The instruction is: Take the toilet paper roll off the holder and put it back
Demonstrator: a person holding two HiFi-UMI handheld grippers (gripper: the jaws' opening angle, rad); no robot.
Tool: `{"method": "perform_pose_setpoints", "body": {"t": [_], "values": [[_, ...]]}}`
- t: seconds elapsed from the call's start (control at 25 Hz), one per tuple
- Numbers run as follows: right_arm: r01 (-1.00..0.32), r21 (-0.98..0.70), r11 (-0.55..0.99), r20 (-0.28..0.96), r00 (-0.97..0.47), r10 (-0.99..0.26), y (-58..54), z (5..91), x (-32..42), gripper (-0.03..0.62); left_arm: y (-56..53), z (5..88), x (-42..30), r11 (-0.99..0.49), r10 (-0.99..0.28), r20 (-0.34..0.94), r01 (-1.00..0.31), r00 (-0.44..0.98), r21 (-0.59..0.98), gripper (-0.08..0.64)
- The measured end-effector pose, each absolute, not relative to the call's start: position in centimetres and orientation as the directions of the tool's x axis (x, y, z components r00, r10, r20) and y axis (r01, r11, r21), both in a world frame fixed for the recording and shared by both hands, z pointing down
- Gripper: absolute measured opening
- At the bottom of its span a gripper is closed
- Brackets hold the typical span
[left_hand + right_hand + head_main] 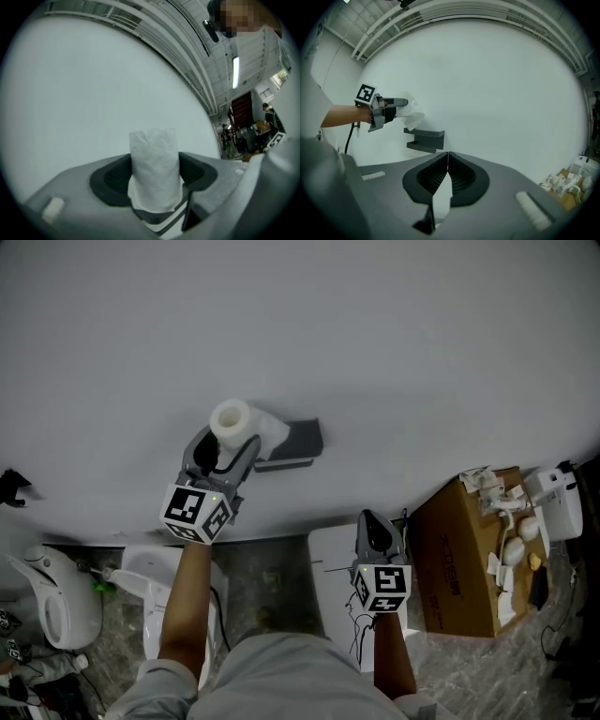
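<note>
In the head view, my left hand-held gripper [228, 442] is clamped on the white toilet paper roll [232, 418], just left of the dark grey wall holder [296, 441] and off it. In the left gripper view, both pads press its sides. In the right gripper view, my right hand-held gripper [447, 157] has its jaws together.

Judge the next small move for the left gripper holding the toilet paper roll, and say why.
Probably ease the left gripper down and to the right in the head view, until the toilet paper roll lines up with the holder. Its jaws are shut on the roll, which sits clear of the empty grey holder, up and to its left. The right gripper hangs lower, shut and empty.
</note>
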State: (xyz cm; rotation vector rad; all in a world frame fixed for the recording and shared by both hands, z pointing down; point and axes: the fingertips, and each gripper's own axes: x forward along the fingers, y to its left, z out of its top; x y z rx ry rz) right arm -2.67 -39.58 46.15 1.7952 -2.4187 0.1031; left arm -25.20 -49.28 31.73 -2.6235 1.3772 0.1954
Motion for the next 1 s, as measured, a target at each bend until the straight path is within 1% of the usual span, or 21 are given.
{"method": "perform_pose_setpoints", "body": {"t": [0.28, 0.84, 1.0], "values": [[-0.961, 0.017, 0.275, 0.162, -0.269, -0.95, -39.6, 46.9, -1.8, 0.002, -52.3, 32.0, -22.9, -0.56, -0.801, -0.158, -0.816, 0.577, -0.142, 0.304], [-0.966, 0.014, 0.257, 0.193, -0.25, -0.949, -40.3, 48.0, -1.2, 0.002, -55.6, 36.9, -21.9, -0.552, -0.827, -0.039, -0.823, 0.561, -0.136, 0.304], [-0.967, 0.011, 0.254, 0.196, -0.247, -0.949, -40.4, 48.2, -1.0, 0.002, -56.0, 37.6, -21.9, -0.553, -0.828, -0.023, -0.823, 0.56, -0.134, 0.304]]}}
